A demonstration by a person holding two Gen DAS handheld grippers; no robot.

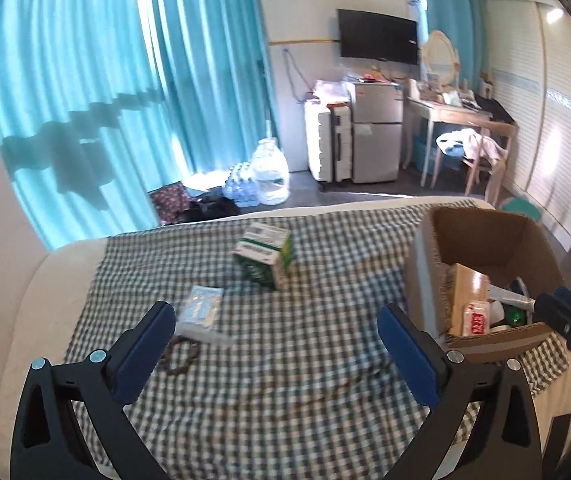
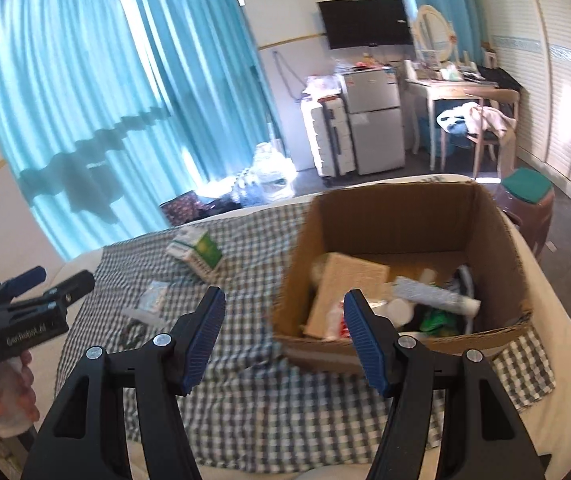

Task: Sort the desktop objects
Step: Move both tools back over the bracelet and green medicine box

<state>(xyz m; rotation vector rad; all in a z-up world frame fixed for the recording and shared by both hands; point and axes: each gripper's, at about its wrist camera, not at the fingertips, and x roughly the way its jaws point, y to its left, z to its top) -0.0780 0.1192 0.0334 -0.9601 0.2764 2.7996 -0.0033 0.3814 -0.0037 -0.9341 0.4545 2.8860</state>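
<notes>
A checked cloth (image 1: 285,360) covers a pale, cushioned surface, and beyond its far edge the room opens up: teal curtains (image 1: 105,100) on the left, a dark TV (image 1: 377,36) on the far wall, a small silver fridge (image 1: 375,136) under it, a desk (image 1: 453,116) and chair (image 1: 481,160) to the right, water bottles (image 1: 261,180) on the floor. The left gripper (image 1: 281,320) hangs over the near part of the cloth, tipped downward, jaws spread wide with nothing between them, only cloth showing through the gap. The right gripper (image 2: 285,316) is tipped down too, at the near left corner of the box (image 2: 497,240), jaws apart and gripping nothing. In the right view a hand (image 2: 9,396) holds the left gripper's handle at the left edge. The cardboard box sits on the right side of the cloth, open at the top, already crowded: a tan carton (image 2: 345,284), a grey tube (image 2: 433,294), something green (image 2: 437,320), a red and white packet (image 1: 477,318). Out on the cloth, a green and white carton (image 1: 265,256) lies tilted toward the far middle. Nearer and left, a clear packet (image 1: 201,308) lies flat, and touching its near edge is a dark beaded ring (image 1: 179,356), just beside the left gripper's left finger. Open cloth lies between these and the box.
</notes>
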